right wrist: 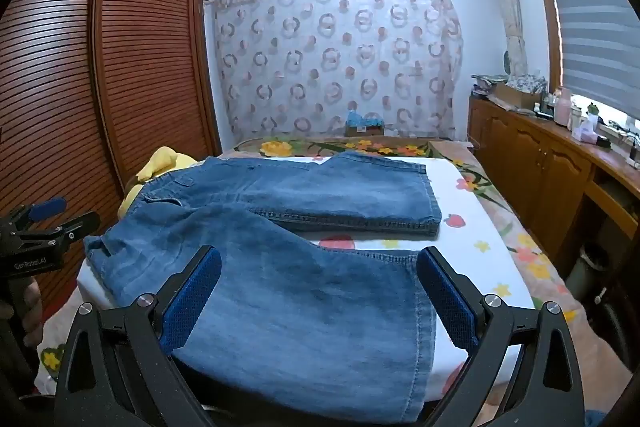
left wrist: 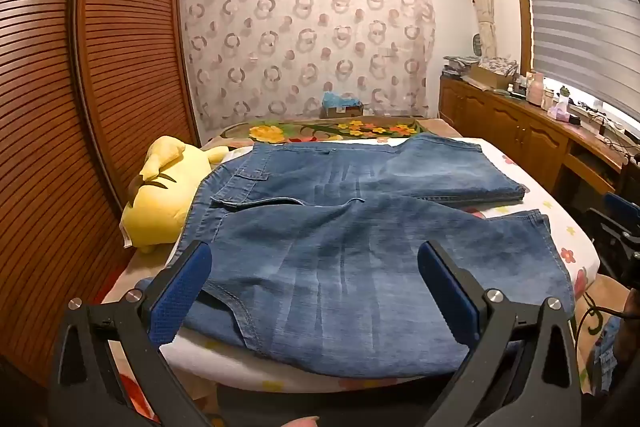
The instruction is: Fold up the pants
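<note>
While the denim pants [left wrist: 360, 227] lie spread flat, unfolded, across the frame's centre on the bed [right wrist: 472, 247], left gripper [left wrist: 316, 291] and right gripper [right wrist: 320, 291] hover spread wide and empty; folding appears unstarted, and grasping the near edge comes next.

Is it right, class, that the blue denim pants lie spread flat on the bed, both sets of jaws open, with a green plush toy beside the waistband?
One detail is wrong: the plush toy is yellow, not green, as the left wrist view shows. The pants do lie spread on the bed, and both grippers' jaws are open.
</note>
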A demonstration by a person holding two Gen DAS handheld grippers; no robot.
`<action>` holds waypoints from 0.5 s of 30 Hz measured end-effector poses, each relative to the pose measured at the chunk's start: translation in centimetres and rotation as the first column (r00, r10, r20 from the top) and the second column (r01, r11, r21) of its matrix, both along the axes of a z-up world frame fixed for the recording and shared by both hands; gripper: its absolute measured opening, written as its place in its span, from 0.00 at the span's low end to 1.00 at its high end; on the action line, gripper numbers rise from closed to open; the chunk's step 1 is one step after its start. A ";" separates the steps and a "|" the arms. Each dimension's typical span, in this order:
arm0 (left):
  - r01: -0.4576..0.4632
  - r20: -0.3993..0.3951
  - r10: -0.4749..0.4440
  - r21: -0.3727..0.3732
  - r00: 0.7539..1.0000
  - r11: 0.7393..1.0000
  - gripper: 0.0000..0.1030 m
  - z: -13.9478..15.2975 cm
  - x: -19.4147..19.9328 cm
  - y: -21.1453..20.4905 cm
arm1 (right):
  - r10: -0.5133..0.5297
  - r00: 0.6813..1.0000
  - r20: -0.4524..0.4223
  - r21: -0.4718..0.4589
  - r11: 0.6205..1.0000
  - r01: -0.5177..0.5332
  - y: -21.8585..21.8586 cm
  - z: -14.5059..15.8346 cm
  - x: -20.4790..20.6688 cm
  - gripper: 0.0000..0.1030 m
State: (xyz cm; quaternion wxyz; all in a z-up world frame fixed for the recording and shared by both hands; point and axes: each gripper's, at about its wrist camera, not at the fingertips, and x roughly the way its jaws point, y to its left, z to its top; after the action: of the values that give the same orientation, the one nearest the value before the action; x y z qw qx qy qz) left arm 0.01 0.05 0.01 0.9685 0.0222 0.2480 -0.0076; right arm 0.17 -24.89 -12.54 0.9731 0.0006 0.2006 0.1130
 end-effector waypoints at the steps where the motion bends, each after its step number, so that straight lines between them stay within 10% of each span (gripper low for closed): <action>1: -0.001 0.001 0.001 0.001 1.000 1.000 1.00 0.0 0.0 0.0 | -0.003 1.000 0.001 -0.002 1.000 0.003 0.0 0.0 0.0 0.96; 15: 0.001 0.002 -0.001 -0.005 1.000 1.000 1.00 0.0 0.0 0.1 | -0.011 1.000 0.008 0.020 1.000 0.011 0.2 0.0 -0.7 0.96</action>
State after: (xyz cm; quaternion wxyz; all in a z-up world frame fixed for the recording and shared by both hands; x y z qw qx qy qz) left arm -0.01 0.10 0.01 0.9688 0.0201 0.2469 -0.0088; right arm -0.51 -24.67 -12.53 0.9745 0.0109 0.1956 0.1095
